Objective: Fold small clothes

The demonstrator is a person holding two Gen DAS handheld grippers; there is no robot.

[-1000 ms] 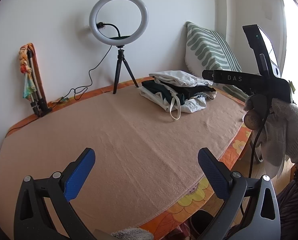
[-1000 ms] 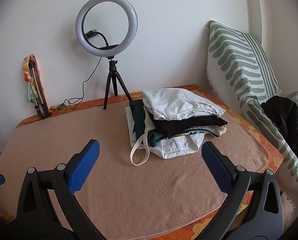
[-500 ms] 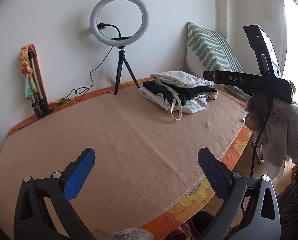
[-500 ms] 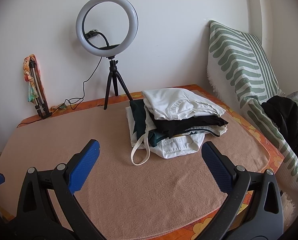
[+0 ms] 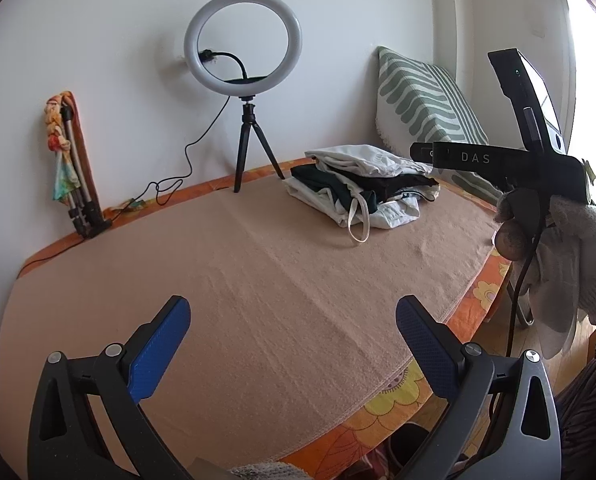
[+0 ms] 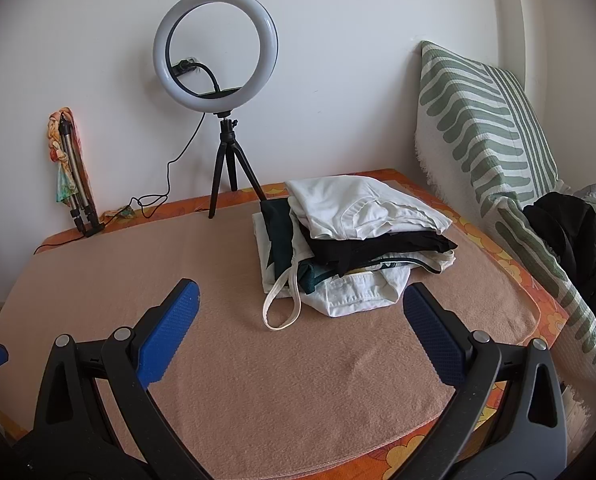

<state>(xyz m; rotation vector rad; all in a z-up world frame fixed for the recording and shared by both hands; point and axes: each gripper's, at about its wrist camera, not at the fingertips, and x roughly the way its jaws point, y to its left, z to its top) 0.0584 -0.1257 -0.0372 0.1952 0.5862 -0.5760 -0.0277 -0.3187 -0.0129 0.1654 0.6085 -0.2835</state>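
At the far left, a folded tripod (image 6: 74,176) with a bright cloth on it leans on the wall. Next to it, a ring light (image 6: 215,54) stands on a small black tripod at the back of the table. A tan blanket (image 6: 202,264) covers the table.

The left gripper (image 5: 292,342) hangs over the near edge of the blanket. Its blue jaws are spread wide and hold nothing. The pile of clothes (image 5: 362,186) lies far ahead of it and off to the right, well apart from its jaws.

The right gripper (image 6: 300,326) also has its jaws spread wide, with nothing between them. The pile of clothes (image 6: 354,240) sits just ahead of these jaws, near the middle of the gap but not touching them. A white piece lies on top, black and dark green ones under it, and a white strap loop (image 6: 282,304) hangs out in front.

To the right, a green striped pillow (image 6: 482,120) leans on the wall. In the left camera's view, a gloved hand (image 5: 570,256) holds the right gripper's black handle.
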